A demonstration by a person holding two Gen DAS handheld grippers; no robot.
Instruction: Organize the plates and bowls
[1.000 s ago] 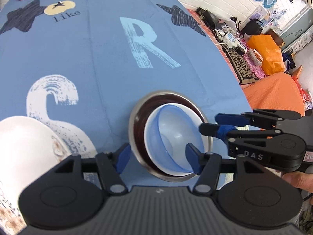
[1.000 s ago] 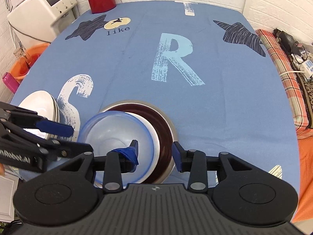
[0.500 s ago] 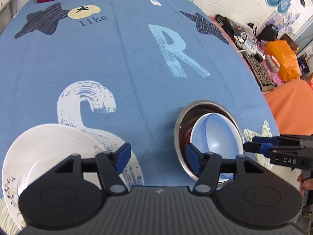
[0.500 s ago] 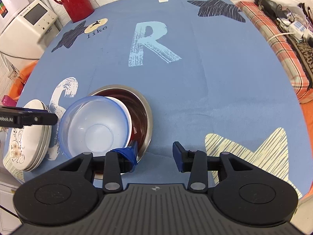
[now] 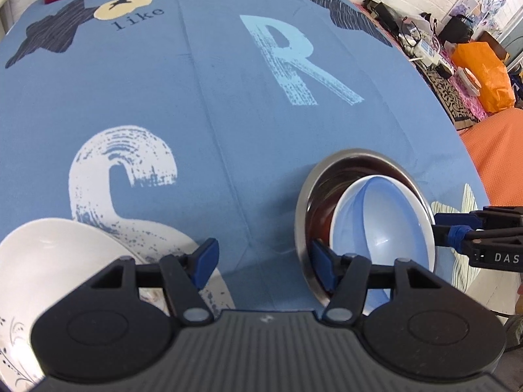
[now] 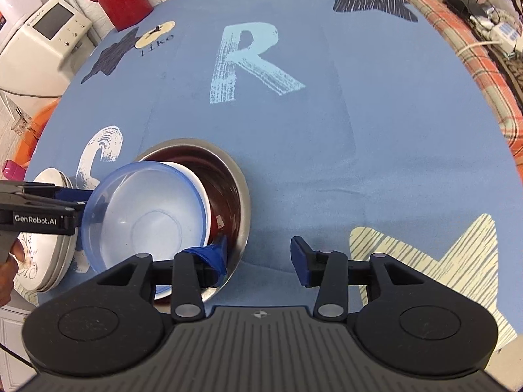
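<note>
Blue tablecloth [image 6: 376, 137], near edge: one steel bowl [image 6: 240, 192] nesting one white bowl [image 5: 425, 215] and one blue bowl [image 6: 143, 219], one plate stack [image 6: 49, 261].
Both grippers, left [image 5: 261, 258] and right [image 6: 258, 254], gape empty; both have backed off since.

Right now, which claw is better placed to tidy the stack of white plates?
Left, probably. The left claw is open with one finger over the white plates, which sit at the table's left edge. The right claw, also open, is beside the steel bowl, with the nested bowls between it and the plates.
</note>
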